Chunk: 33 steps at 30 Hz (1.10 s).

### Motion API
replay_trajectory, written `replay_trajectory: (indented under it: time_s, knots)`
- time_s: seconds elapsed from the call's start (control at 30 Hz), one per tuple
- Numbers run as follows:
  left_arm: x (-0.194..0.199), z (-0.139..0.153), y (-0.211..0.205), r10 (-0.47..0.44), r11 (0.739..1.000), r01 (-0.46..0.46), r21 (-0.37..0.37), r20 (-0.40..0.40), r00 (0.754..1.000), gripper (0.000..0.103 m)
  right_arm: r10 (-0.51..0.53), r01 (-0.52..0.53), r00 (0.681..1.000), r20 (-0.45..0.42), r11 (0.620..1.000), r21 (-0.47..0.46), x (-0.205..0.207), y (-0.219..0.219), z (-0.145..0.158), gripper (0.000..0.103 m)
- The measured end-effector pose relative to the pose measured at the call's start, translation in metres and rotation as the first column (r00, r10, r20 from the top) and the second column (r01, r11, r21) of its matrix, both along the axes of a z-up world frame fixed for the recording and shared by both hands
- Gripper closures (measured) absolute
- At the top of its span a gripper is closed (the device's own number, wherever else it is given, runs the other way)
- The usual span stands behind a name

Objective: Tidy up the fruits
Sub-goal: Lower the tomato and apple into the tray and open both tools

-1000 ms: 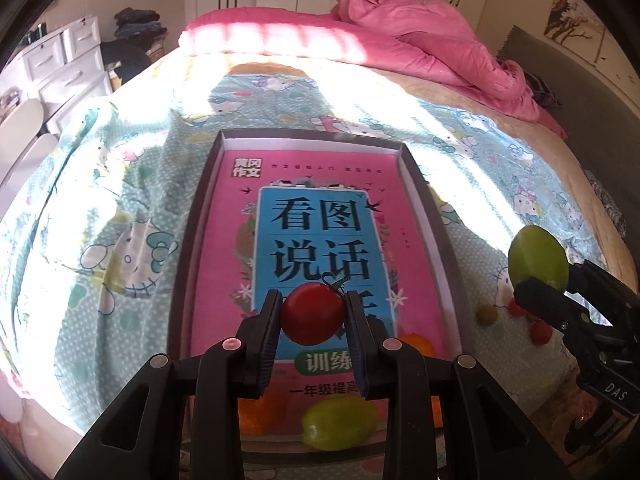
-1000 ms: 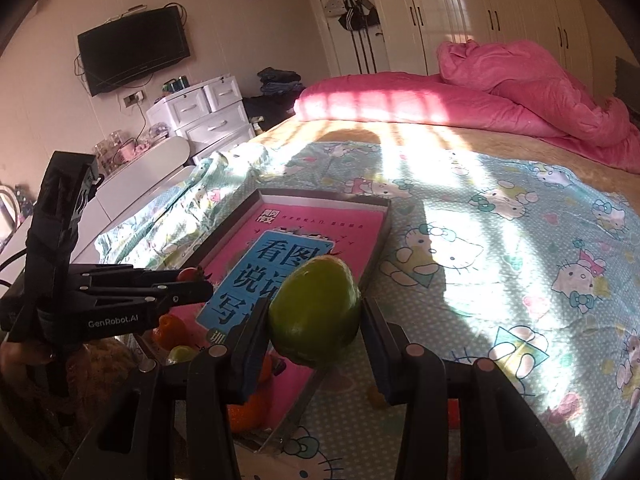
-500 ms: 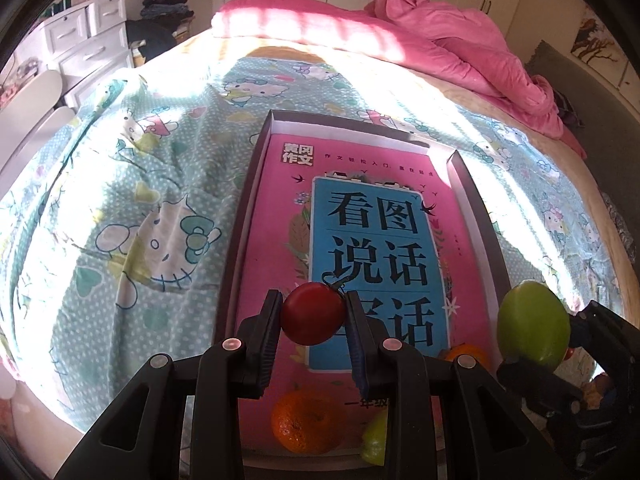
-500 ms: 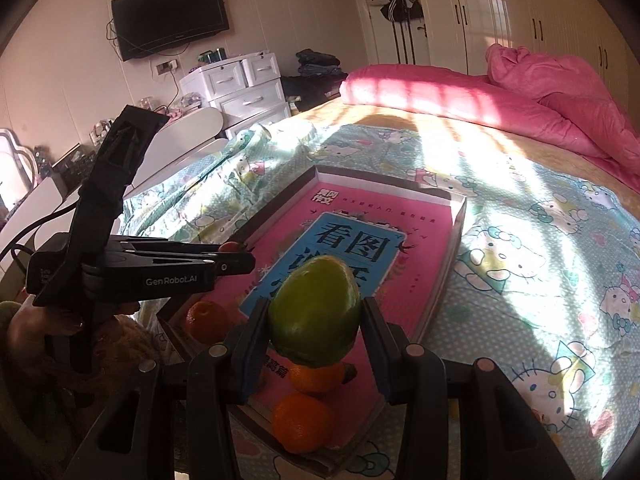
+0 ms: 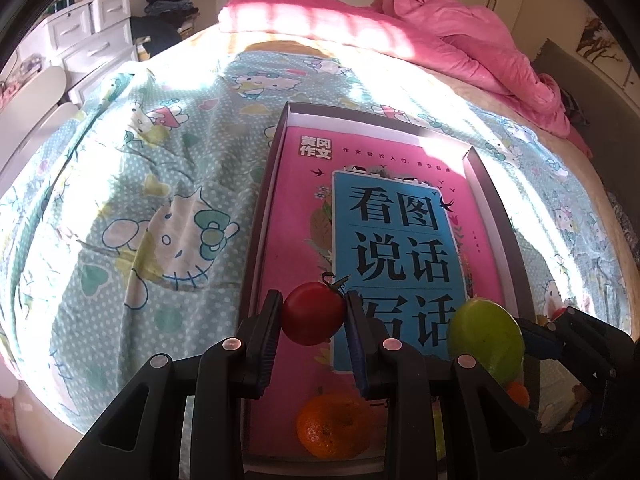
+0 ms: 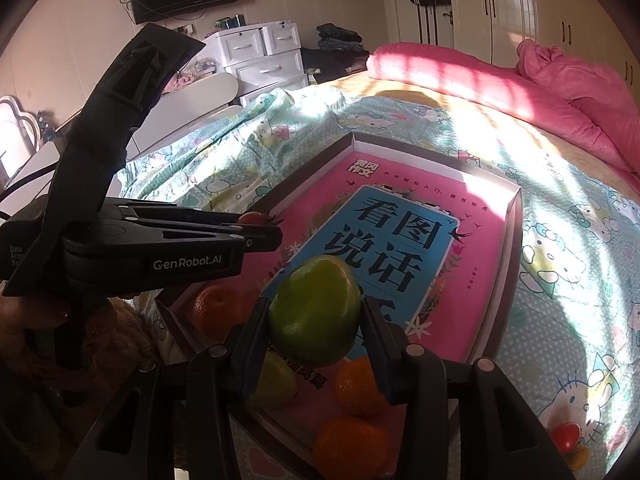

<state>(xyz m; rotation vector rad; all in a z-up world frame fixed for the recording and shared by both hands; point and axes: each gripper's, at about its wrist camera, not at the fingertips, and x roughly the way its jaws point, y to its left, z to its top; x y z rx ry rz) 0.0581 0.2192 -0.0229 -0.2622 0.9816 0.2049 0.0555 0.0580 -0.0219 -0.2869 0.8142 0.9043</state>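
L gripper [image 5: 314, 314] angled down, pinching tomato [image 5: 313, 313]; R gripper [image 6: 315, 316] angled down, clamping green fruit [image 6: 315, 310] above box [image 6: 496, 296].

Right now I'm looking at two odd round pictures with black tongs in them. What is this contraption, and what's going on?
There is no robot here: a person holds a black claw in each hand, and each claw carries a wide-angle camera looking along its fingers.

One picture is from the left claw, which is clamped on a red tomato. The other is from the right claw, clamped on a green fruit; the left claw also shows there from the side.

Below them, on a bed with a cartoon-cat sheet, lies a shallow box lined with a pink book. Oranges already rest in it. Another tomato sits on the sheet.
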Motion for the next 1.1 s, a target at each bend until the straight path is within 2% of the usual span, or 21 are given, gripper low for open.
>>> replay_trajectory:
  time_s: [0.83,1.1]
  knots:
    - [0.008,-0.011,-0.006,-0.025,1.000,0.026,0.007,-0.041,0.999,0.071,0.010,-0.014,0.999,-0.052,0.997,-0.080,0.013,0.023,-0.025,0.058]
    - [0.008,-0.014,-0.007,-0.029,1.000,0.029,-0.010,-0.044,0.999,0.071,0.018,-0.023,0.998,-0.065,0.997,-0.076,0.011,0.022,-0.027,0.057]
